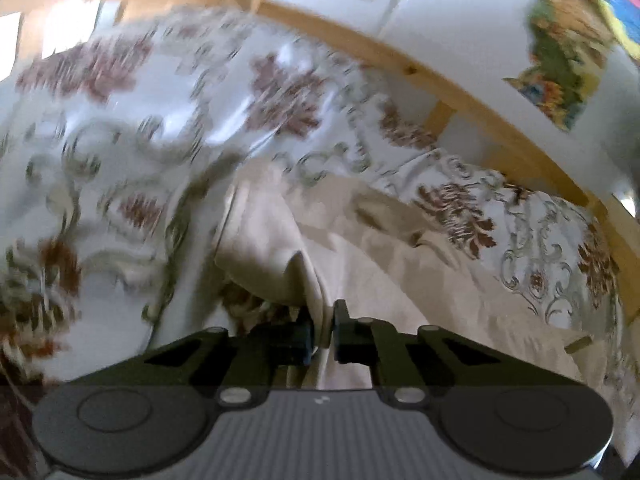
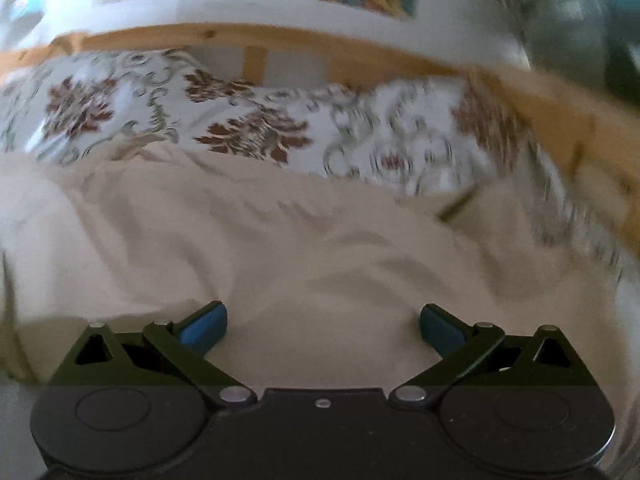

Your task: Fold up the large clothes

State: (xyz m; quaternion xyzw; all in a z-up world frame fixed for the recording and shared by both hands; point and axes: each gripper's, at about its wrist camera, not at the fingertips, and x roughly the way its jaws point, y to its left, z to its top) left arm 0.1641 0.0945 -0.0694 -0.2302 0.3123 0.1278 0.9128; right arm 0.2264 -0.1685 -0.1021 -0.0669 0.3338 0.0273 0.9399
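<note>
A floral bedspread (image 2: pixel 256 132), white with brown-red blossoms and grey-green scrolls, covers a bed edged by a pale wooden rail (image 2: pixel 280 40), behind which a white wall (image 1: pixel 460 20) carries colourful picture stickers (image 1: pixel 560 68). The beige garment (image 2: pixel 280 240) lies rumpled on the bedspread, plain, soft and creased, with a thick fold rising toward the left gripper (image 1: pixel 322 334), whose jaws are clamped together on that gathered cloth. The right gripper (image 2: pixel 323 326) hovers just over the garment's flat middle with its blue pads (image 2: pixel 204 328) standing wide apart, pressing on nothing.
</note>
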